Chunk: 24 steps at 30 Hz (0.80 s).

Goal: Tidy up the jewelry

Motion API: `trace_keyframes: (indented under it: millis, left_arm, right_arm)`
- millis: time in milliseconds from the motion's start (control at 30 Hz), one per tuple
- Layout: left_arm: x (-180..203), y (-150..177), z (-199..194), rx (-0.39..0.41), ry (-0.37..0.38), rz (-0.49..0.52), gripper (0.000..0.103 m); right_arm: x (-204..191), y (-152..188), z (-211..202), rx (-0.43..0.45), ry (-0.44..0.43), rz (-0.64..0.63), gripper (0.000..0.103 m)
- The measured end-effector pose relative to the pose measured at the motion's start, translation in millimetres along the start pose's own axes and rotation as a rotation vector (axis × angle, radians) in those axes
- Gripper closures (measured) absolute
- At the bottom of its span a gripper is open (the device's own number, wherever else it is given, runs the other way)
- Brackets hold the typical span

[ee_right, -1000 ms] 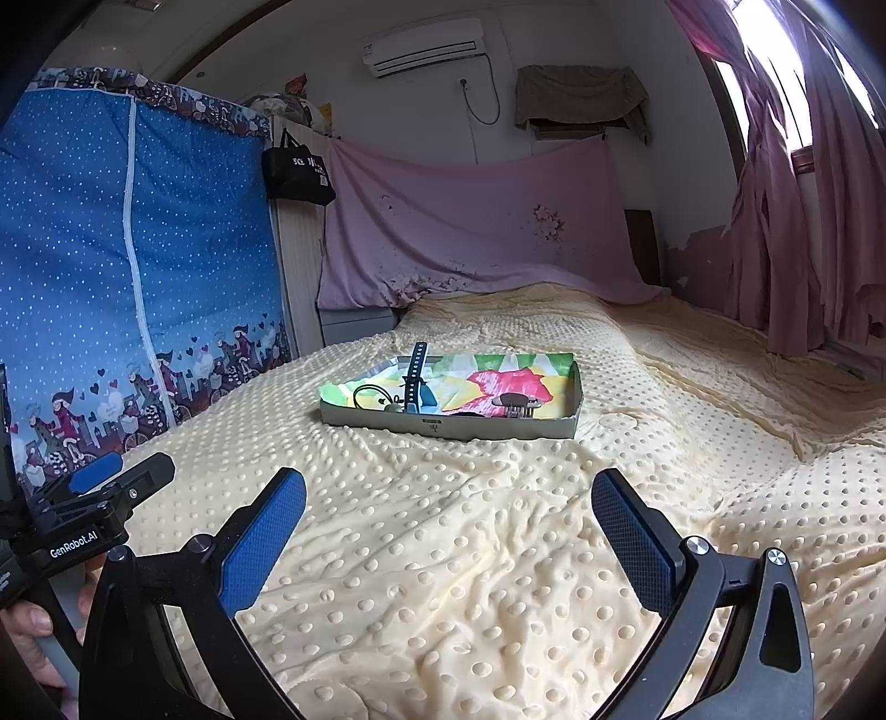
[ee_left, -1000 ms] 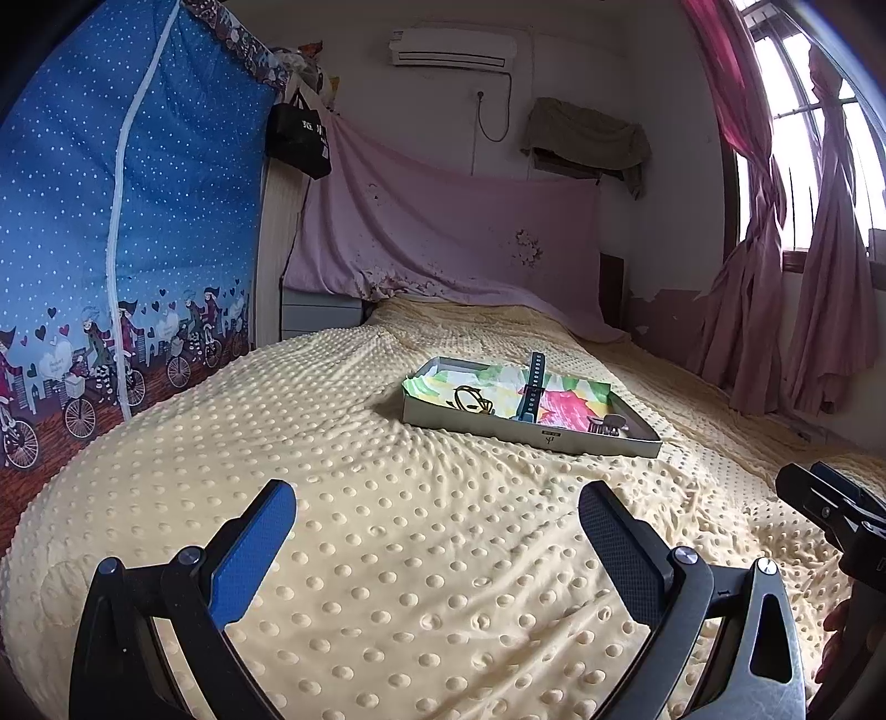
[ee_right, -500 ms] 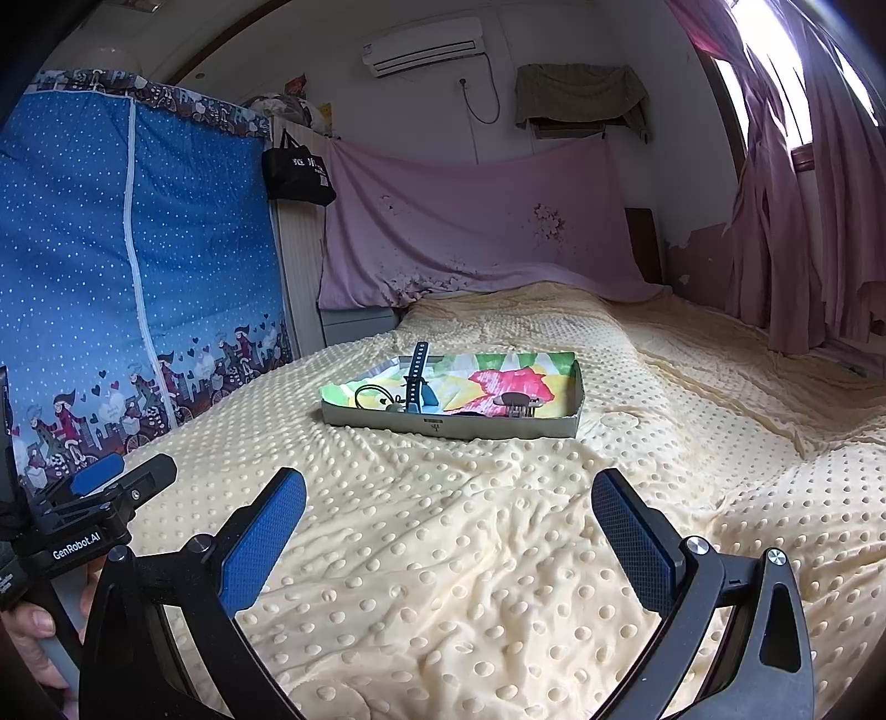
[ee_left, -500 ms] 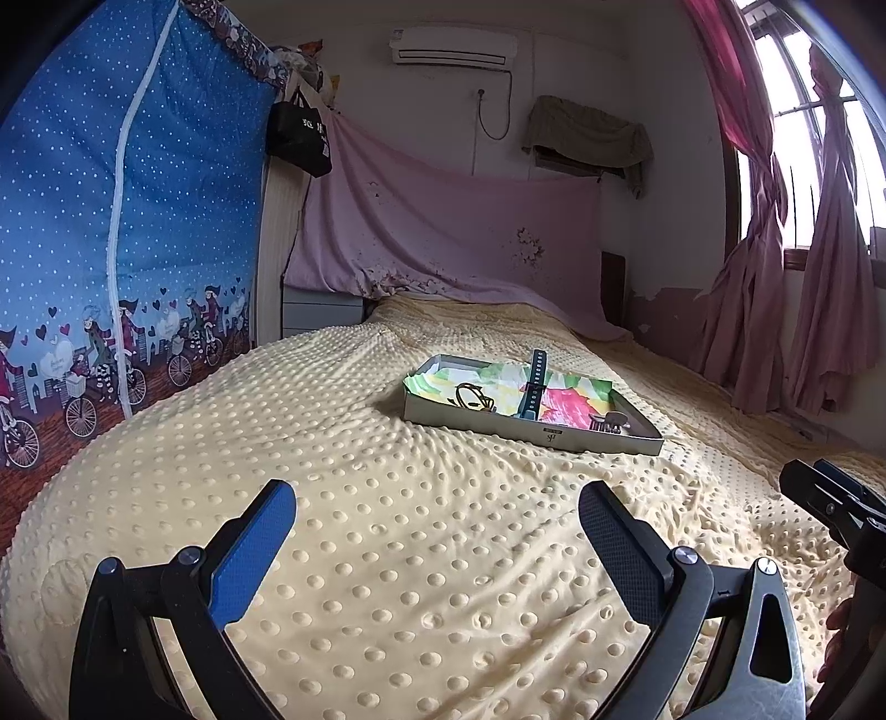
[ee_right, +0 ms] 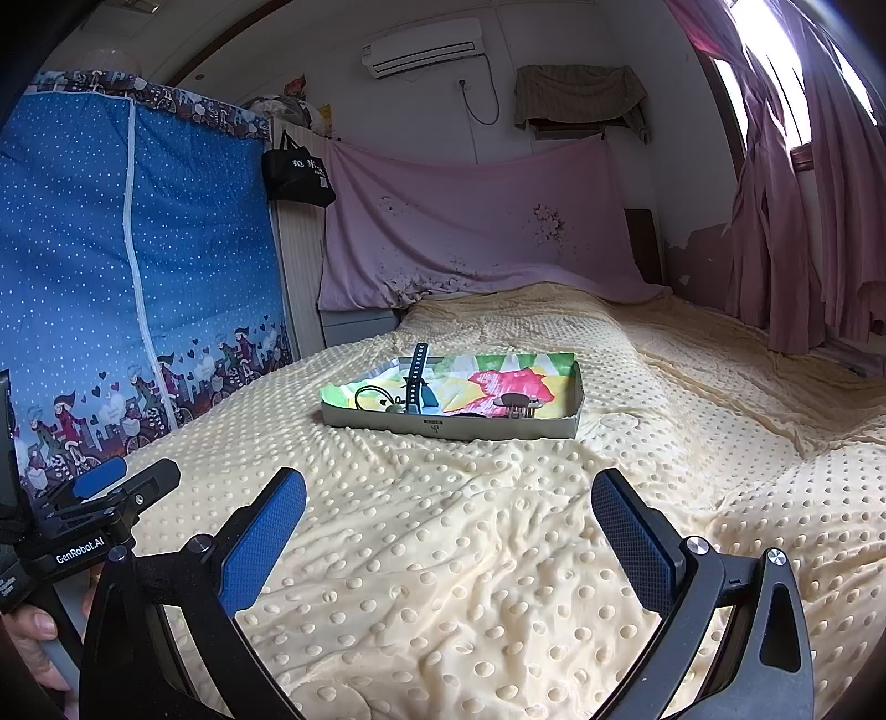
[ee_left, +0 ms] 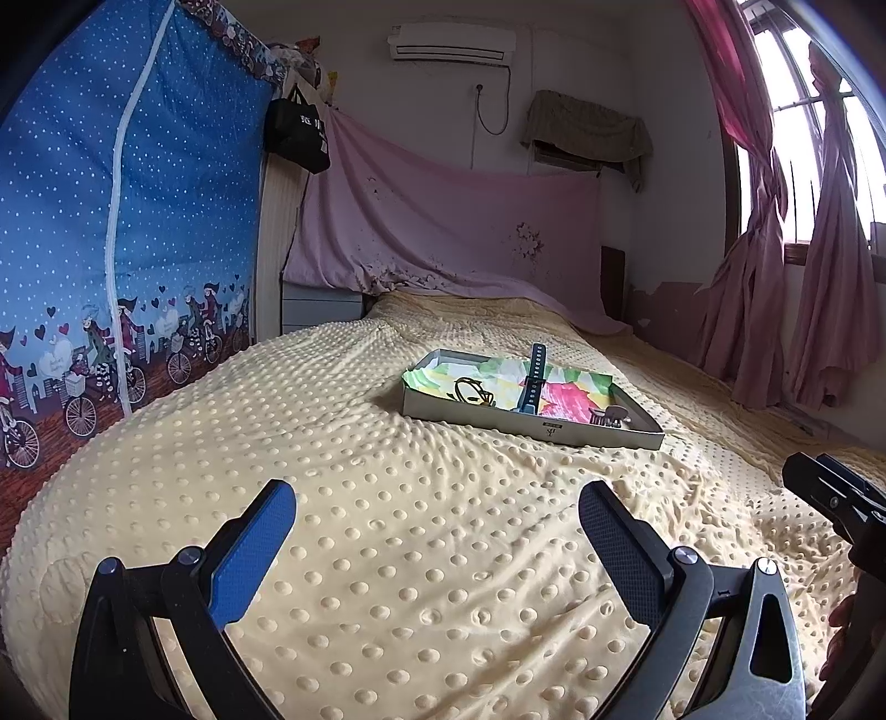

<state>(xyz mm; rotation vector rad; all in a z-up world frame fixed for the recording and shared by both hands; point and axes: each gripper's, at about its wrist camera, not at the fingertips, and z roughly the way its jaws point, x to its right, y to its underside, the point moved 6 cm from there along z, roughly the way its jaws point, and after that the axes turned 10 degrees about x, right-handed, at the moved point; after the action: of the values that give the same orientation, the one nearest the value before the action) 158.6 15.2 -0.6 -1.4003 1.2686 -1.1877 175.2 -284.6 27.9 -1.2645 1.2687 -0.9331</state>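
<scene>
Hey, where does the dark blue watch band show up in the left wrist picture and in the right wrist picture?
Left wrist view: the watch band sits right of centre, above mid-height, in the middle of the tray.
Right wrist view: the watch band sits just left of centre, toward the tray's left half.
Shared landmark: the air conditioner high on the far wall.

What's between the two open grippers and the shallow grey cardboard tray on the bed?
Nothing visible. Only bare yellow dotted blanket lies between the left gripper, the right gripper and the shallow grey cardboard tray. Both grippers are open and empty.
</scene>
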Motion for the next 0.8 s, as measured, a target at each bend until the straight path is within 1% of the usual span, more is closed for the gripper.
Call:
trace_keyframes:
  millis: [367, 633, 800]
  left_arm:
    - [0.3, 0.5, 1.1, -0.006, 0.001, -0.003, 0.0]
    - [-5.5, 0.1, 1.8, -0.009, -0.023, -0.03, 0.0]
    - [-7.1, 0.6, 2.3, -0.008, -0.043, -0.018, 0.0]
  right_arm:
    - [0.0, -0.7, -0.1, 0.001, 0.0, 0.002, 0.001]
    - [-0.4, -0.4, -0.2, -0.001, -0.002, 0.003, 0.001]
    - [-1.8, -0.4, -0.9, -0.002, 0.0, 0.003, 0.001]
